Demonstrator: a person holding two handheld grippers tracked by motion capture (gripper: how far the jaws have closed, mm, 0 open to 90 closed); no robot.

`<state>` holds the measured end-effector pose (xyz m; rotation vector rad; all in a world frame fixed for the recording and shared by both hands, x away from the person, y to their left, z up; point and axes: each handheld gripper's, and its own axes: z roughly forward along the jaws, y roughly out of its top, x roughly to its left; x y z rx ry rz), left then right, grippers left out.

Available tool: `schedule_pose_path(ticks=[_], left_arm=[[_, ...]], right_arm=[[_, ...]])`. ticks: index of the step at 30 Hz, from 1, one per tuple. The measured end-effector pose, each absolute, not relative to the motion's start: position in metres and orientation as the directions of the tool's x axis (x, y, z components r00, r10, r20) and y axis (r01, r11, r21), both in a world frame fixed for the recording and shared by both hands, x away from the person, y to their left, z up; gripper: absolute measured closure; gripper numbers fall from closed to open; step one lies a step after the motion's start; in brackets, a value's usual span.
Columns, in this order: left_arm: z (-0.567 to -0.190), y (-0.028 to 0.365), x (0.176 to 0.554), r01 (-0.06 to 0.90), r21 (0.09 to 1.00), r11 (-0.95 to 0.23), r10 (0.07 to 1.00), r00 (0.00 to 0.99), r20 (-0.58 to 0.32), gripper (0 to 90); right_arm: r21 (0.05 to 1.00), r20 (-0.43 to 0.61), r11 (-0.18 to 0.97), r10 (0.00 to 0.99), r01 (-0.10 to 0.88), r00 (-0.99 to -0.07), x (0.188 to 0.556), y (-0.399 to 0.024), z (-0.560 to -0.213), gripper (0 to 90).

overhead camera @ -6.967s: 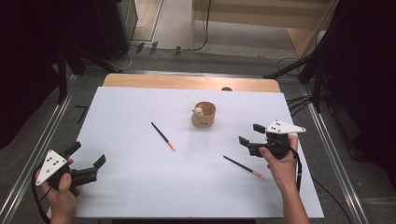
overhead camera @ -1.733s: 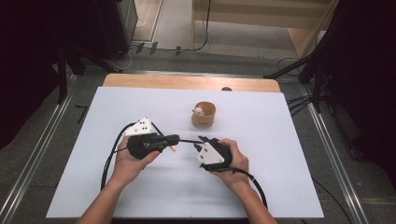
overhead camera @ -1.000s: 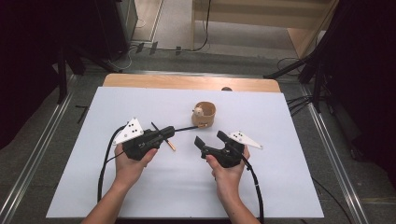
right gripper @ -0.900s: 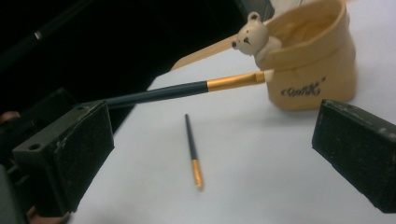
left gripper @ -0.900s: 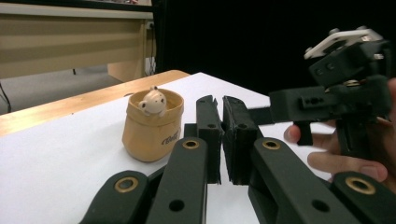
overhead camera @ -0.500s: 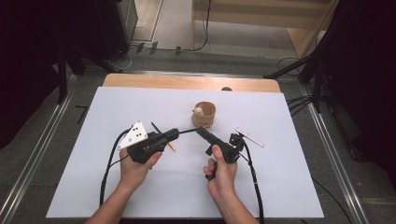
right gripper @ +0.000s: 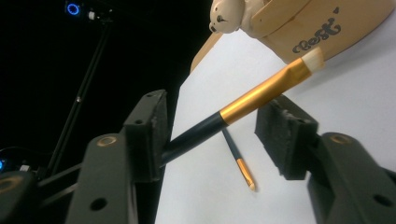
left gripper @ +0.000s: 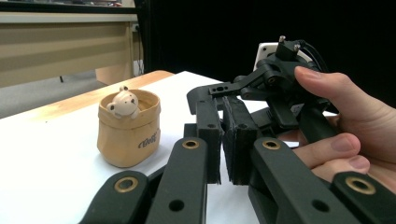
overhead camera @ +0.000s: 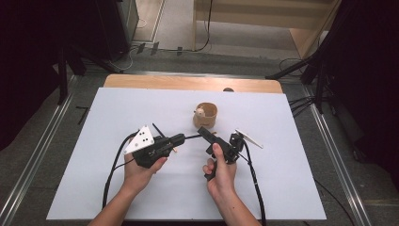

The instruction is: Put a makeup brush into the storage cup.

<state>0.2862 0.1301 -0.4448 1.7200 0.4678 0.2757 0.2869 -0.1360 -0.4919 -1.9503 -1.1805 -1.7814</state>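
- The left gripper [overhead camera: 181,138] is clamped, jaws together, on the black handle of the brush [right gripper: 261,93] and holds it clear of the table [overhead camera: 291,188], over its middle.
- A second ago the right gripper [overhead camera: 203,132] stood off to the side, jaws at full spread. It now sits at the brush's free end.
- The right jaws have just been closing. They stand part-way apart with the brush between them. One pad is at the handle, and the other is short of the gold ferrule.
- Judgement: this is a hand-over or re-grip and is not yet complete. The left gripper carries the brush until both right pads seat.
- The white bristle tip points at the bear cup [overhead camera: 206,115], which is just beyond, toward the far edge.
- A second brush [right gripper: 239,164] lies flat on the table nearby.
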Motion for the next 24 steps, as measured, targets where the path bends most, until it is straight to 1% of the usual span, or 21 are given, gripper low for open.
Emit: schedule_pose_path(ticks=[1,5,11,13,14,15,16,17,19,21,24], left_arm=[[-0.445,0.130,0.286,0.154,0.977,-0.150,0.454,0.888,-0.070,87.0],[-0.445,0.129,0.286,0.152,0.976,-0.159,0.454,0.888,-0.065,87.0],[-0.446,0.129,0.286,0.157,0.973,-0.167,0.455,0.888,-0.065,87.0],[-0.448,0.127,0.287,0.192,0.964,-0.185,0.455,0.886,-0.089,86.7],[-0.448,0.127,0.287,0.195,0.962,-0.190,0.452,0.887,-0.090,86.1],[-0.449,0.126,0.287,0.206,0.959,-0.195,0.443,0.891,-0.102,81.7],[-0.450,0.125,0.288,0.213,0.954,-0.211,0.435,0.894,-0.104,67.9],[-0.450,0.124,0.288,0.210,0.950,-0.229,0.437,0.895,-0.092,56.3],[-0.451,0.123,0.288,0.221,0.945,-0.242,0.452,0.888,-0.092,44.5],[-0.451,0.125,0.289,0.237,0.944,-0.228,0.455,0.883,-0.112,36.4],[-0.449,0.133,0.293,0.263,0.940,-0.216,0.467,0.873,-0.137,18.9]], right_arm=[[0.332,0.918,-0.642,0.389,0.692,-0.080,0.287,-0.136,-0.492,50.3],[0.332,0.917,-0.640,0.390,0.693,-0.080,0.287,-0.136,-0.493,52.3],[0.334,0.916,-0.636,0.392,0.696,-0.083,0.287,-0.137,-0.493,53.7],[0.342,0.914,-0.640,0.397,0.688,-0.085,0.287,-0.138,-0.492,58.4],[0.348,0.916,-0.647,0.390,0.678,-0.099,0.286,-0.140,-0.491,63.6],[0.358,0.920,-0.653,0.368,0.667,-0.134,0.285,-0.142,-0.492,81.2],[0.403,0.904,-0.645,0.393,0.649,-0.170,0.283,-0.144,-0.490,83.6],[0.431,0.891,-0.641,0.412,0.636,-0.189,0.282,-0.146,-0.489,83.9],[0.477,0.870,-0.631,0.439,0.612,-0.226,0.281,-0.148,-0.488,84.0],[0.515,0.848,-0.613,0.467,0.599,-0.250,0.281,-0.149,-0.486,84.0],[0.564,0.814,-0.584,0.513,0.584,-0.272,0.282,-0.149,-0.484,84.0]])
